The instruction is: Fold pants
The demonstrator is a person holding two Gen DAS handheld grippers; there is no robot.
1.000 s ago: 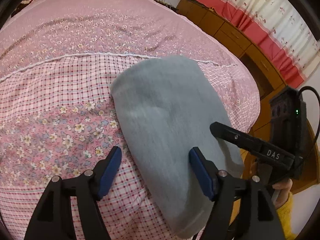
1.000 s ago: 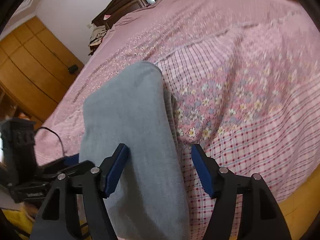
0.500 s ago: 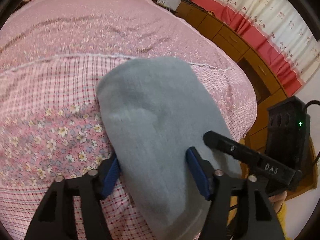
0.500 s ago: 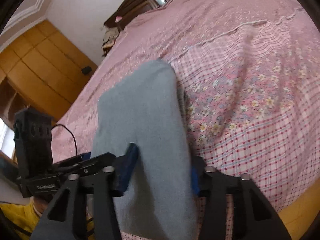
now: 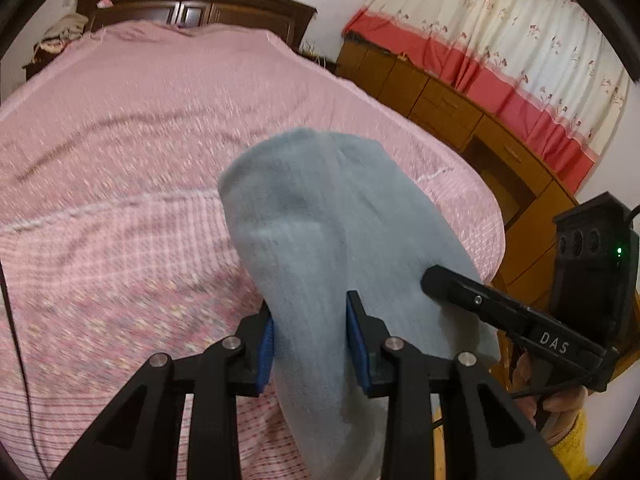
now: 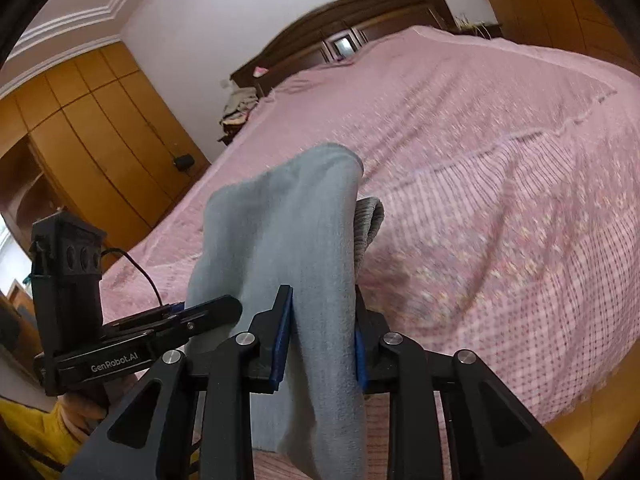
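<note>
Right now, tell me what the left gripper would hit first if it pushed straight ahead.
The left gripper is already shut on the grey pants, so the cloth travels with it. Beyond the raised fold, the line seems to meet the pink bedspread; depth is unclear.

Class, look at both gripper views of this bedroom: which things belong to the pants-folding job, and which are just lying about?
Job: grey pants; left gripper; right gripper; bed.

Lying about: clothes heap; curtains; wardrobe; drawer cabinets.
</note>
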